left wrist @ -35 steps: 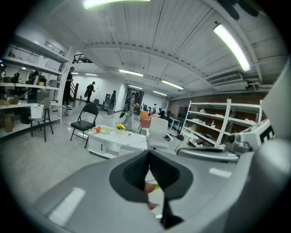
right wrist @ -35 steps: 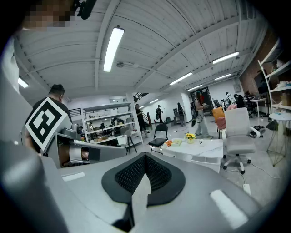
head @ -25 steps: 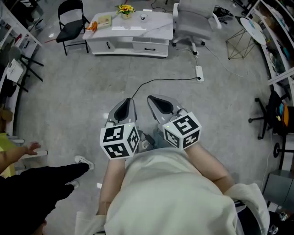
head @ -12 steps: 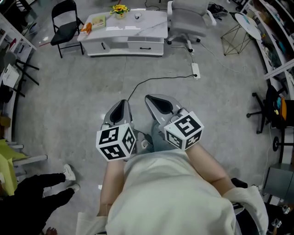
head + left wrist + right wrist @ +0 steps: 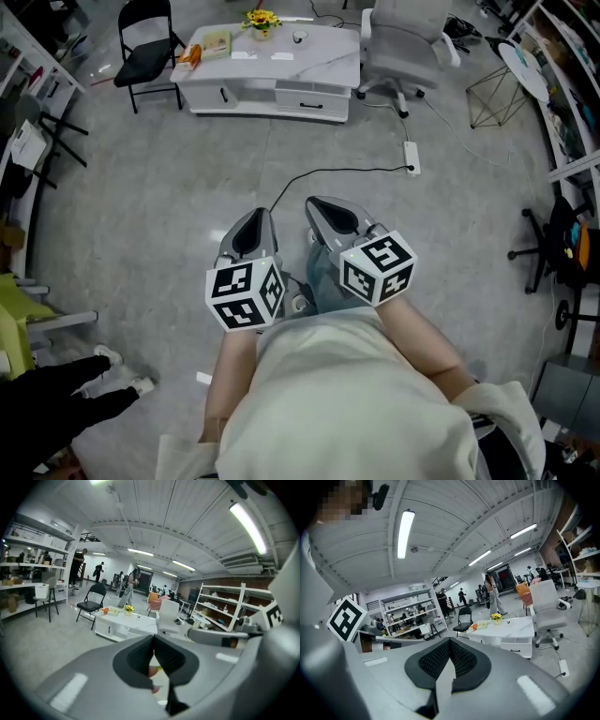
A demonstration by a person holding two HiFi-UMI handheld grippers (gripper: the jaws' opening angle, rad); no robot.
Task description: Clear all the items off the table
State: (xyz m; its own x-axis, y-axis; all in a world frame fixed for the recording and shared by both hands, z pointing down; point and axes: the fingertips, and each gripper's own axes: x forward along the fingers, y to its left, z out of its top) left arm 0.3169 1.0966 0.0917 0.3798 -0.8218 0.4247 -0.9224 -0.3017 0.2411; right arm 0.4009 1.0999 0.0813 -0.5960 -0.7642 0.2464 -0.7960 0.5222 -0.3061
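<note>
A low white table (image 5: 281,66) stands far ahead across the grey floor. On it are a pot of yellow flowers (image 5: 262,19), an orange thing (image 5: 190,54), a flat book (image 5: 217,42) and a small cup (image 5: 299,37). My left gripper (image 5: 253,219) and right gripper (image 5: 321,206) are held side by side in front of my body, well short of the table. Both are shut with nothing between the jaws. The left gripper view shows the left gripper (image 5: 153,639) with the table (image 5: 126,624) beyond it. The right gripper view shows the right gripper (image 5: 450,642) and the table (image 5: 506,629) likewise.
A black folding chair (image 5: 147,42) stands left of the table and a white office chair (image 5: 405,37) to its right. A power strip (image 5: 411,157) with a black cable lies on the floor ahead. Shelving lines both sides. Another person's legs (image 5: 66,405) are at lower left.
The person in black at lower left has drawn back toward the corner. The table has shifted a little in the head view. Both grippers stay shut and side by side.
</note>
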